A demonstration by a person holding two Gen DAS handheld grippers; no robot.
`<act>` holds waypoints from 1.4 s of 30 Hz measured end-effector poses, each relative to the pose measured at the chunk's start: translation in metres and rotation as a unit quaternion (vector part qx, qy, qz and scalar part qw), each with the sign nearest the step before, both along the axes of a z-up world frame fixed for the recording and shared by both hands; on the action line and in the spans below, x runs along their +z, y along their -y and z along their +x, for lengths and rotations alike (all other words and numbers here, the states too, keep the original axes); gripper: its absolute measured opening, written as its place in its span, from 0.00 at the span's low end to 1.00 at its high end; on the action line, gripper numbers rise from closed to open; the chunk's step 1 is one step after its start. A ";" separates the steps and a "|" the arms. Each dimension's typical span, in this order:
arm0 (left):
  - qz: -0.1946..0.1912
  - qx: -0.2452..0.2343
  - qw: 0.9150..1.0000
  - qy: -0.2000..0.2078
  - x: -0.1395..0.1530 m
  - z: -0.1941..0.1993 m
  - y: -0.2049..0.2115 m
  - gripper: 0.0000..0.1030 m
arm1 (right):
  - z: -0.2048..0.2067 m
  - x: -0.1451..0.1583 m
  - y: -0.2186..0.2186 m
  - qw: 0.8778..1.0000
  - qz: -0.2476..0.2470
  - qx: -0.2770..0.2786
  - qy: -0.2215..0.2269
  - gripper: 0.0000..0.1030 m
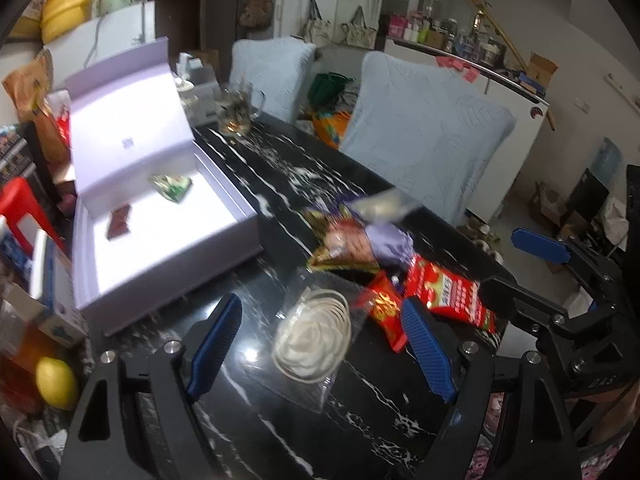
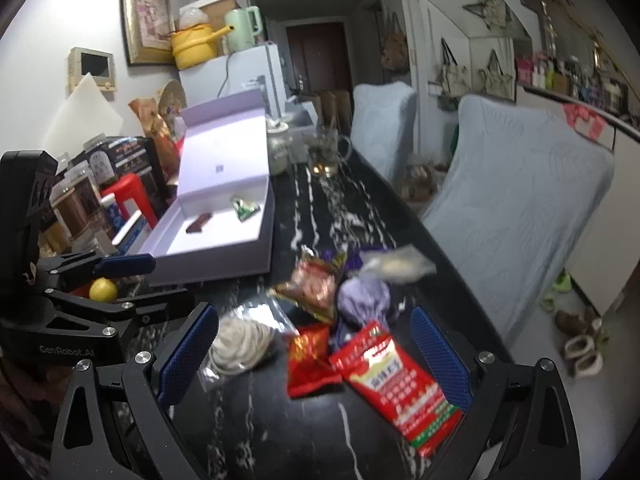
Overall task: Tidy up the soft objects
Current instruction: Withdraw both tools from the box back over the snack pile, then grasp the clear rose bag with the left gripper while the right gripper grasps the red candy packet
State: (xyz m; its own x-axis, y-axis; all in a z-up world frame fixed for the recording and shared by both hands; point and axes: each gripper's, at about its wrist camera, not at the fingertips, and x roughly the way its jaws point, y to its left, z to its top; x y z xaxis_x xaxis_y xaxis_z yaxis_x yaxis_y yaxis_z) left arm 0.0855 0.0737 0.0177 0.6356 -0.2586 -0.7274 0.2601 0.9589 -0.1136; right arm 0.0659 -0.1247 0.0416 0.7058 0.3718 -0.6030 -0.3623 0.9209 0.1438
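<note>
Black marble table [image 1: 256, 184] with white veins is the landmark here, snacks piled at its near end. Lilac box [image 1: 168, 240] sits open on the table's left side, lid up, with a green packet [image 1: 171, 186] and a small brown bar [image 1: 119, 222] lying apart on its white floor. Left gripper [image 1: 316, 344] has jaws apart, nothing clamped; the clear bag of white swirled pastry [image 1: 314, 338] lies on the table between its blue fingers [image 1: 214, 344], contact not visible. Just beyond that bag on the table: small red packet [image 1: 384, 310], bigger red snack bag [image 1: 452, 298], gold-edged pouch [image 1: 340, 246], purple pouch [image 1: 386, 240] and a blurred clear bag with pale contents [image 1: 384, 206], all touching or overlapping in one heap. Right gripper [image 2: 316, 354] also spread wide, holding nothing; in its own view the small red packet [image 2: 310, 360] and bigger red snack bag [image 2: 400, 384] lie on the table between its fingers, the pastry bag [image 2: 240, 346] at the left finger. A glass mug [image 1: 238, 112] stands at the table's far end, and two chairs with pale blue covers [image 1: 424, 136] line the table's right side. Yellow lemon [image 1: 56, 380] sits off the table's left near edge among clutter. Both views motion-blurred.
</note>
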 end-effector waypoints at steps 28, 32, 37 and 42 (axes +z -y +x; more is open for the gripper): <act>0.024 -0.035 0.993 -0.109 -0.092 0.044 0.013 0.79 | 0.027 -0.079 0.006 0.997 -0.016 -0.004 -0.079 0.95; 0.043 -0.038 0.993 -0.102 -0.091 0.042 0.019 0.79 | 0.032 -0.081 0.004 0.996 -0.016 -0.003 -0.086 0.95; 0.015 -0.030 0.995 -0.093 -0.090 0.040 0.007 0.73 | 0.034 -0.081 0.001 0.996 -0.011 0.002 -0.091 0.95; 0.016 -0.022 0.996 -0.085 -0.089 0.036 0.003 0.60 | 0.037 -0.083 -0.003 0.995 -0.008 0.008 -0.097 0.93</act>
